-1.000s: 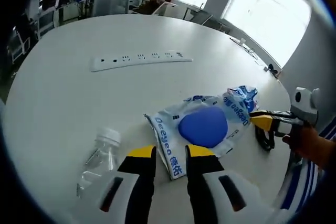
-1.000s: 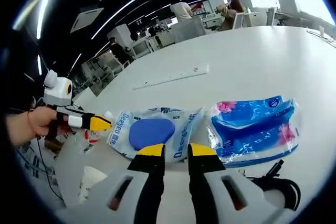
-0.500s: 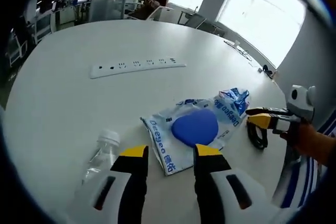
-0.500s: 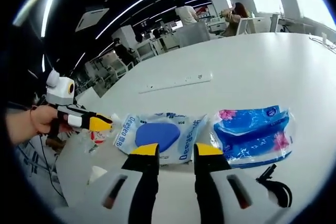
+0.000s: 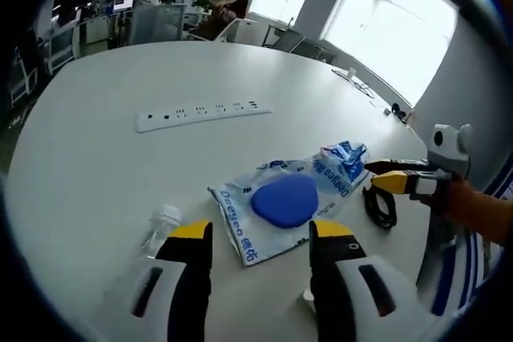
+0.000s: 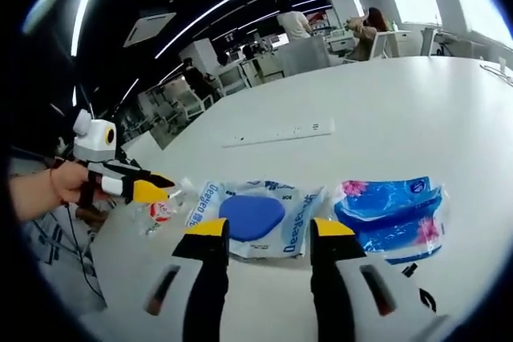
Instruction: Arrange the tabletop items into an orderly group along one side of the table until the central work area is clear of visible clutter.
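Claws first: over the last second both of mine have spread. The left claw (image 5: 260,234) and the right claw (image 6: 263,227) now stand with their jaws wide apart and nothing between them, where a moment ago the tips sat almost together. Both have also pulled back a little, so the things look smaller and more of the tabletop (image 5: 96,166) shows.

Nothing on the tabletop itself has been shifted, as far as I can tell. The white wipes pack with the blue lid (image 5: 282,202) lies flat just ahead of my left claw, with the blue tissue pack (image 6: 391,212) beside it on my right side. A clear plastic bottle (image 5: 157,226) lies on its side near my left jaw, a black cable loop (image 5: 381,206) sits close to my right claw's tip in the left gripper view, and the white power strip (image 5: 200,112) lies well apart, further across.

I judge that the sorting has hardly begun: the clutter sits loosely together, and open jaws suggest I am readying a first pick, probably the wipes pack.
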The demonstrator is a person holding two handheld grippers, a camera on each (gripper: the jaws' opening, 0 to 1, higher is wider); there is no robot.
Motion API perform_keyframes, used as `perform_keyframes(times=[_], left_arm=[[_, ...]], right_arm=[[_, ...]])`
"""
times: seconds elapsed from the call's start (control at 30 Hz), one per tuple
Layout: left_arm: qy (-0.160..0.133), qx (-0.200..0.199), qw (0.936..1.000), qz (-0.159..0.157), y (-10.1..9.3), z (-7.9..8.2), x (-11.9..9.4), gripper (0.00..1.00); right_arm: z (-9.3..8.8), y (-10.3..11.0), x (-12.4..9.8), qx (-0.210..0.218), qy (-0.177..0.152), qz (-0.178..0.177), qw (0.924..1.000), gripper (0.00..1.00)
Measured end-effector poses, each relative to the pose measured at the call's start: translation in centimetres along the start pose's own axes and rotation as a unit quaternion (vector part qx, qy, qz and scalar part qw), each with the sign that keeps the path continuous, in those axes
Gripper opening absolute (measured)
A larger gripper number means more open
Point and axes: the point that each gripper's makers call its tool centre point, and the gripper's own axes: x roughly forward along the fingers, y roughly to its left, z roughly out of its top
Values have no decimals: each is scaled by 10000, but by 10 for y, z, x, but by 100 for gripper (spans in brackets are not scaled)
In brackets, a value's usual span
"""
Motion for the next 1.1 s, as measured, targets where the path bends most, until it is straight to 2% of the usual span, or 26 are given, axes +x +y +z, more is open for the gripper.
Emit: perform_keyframes(times=[0.13,0.43,0.53,0.73,1.1], left_arm=[[-67,15,10000,-71,-6,8,0,55],[-145,21,9996,-241,-19,8,-9,68],[-217,-9,9994,-266,-21,9,-16,69],[-315,-55,9988,-375,-18,9,-27,78],[-432,-130,9982,-394,-13,2,-53,83]], right_arm=[[8,0,-4,-13,-44,57,10000,42],[15,2,-9,-41,-52,139,9999,46],[17,4,-11,-24,-58,163,9998,47],[21,11,-12,-30,-75,199,9998,49],[19,30,-14,-165,5,264,9995,54]])
